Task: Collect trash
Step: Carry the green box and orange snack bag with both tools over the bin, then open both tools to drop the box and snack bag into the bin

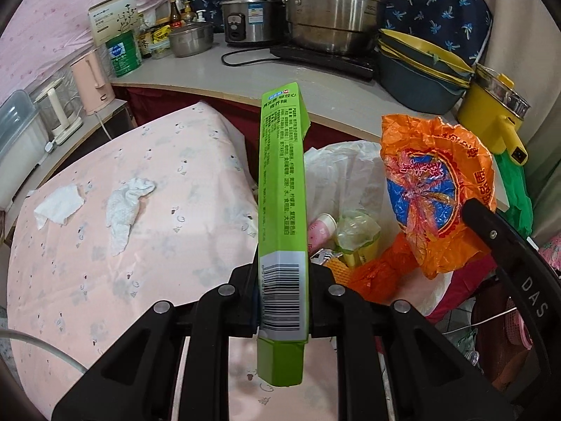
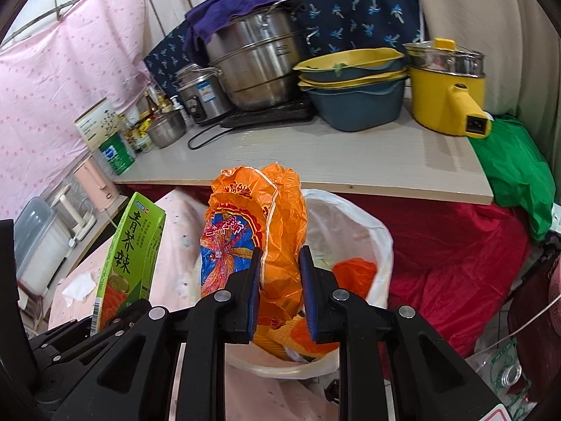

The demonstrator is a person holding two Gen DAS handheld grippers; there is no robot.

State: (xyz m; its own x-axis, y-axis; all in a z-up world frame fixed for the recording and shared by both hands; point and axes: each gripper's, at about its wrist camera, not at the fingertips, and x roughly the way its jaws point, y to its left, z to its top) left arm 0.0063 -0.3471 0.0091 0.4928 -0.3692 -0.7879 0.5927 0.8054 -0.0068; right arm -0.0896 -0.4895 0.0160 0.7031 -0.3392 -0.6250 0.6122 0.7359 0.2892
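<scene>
The left gripper point(image 1: 282, 301) is clamped on a long green carton point(image 1: 282, 189), gripping it near the barcode end so the box stands up and away from the jaws. The right gripper point(image 2: 279, 287) is pinched on a crumpled orange wrapper point(image 2: 259, 224), blue pads pressing into the crinkled film from both sides. Both pieces of trash are up in the air, close to each other, the carton to the left of the wrapper, and both right by the bin.

Just beyond the wrapper sits the trash bin point(image 2: 364, 231), lined with a white plastic bag. Inside it: more orange wrapping point(image 2: 354, 273), a pink paper cup point(image 1: 324, 226), a clear greenish plastic cup point(image 1: 356, 236).

Left of the bin, on the pink patterned cloth point(image 1: 122, 280), two crumpled white tissues point(image 1: 126, 207) lie uncollected, well apart from either gripper.

Behind, a pale counter point(image 2: 315, 161) carries a big steel steamer pot point(image 2: 256, 59), a rice cooker point(image 1: 250, 17), stacked yellow-and-blue basins point(image 2: 354, 87) and a yellow electric pot point(image 2: 448, 94); a green bag point(image 2: 515, 172) hangs off its right end
</scene>
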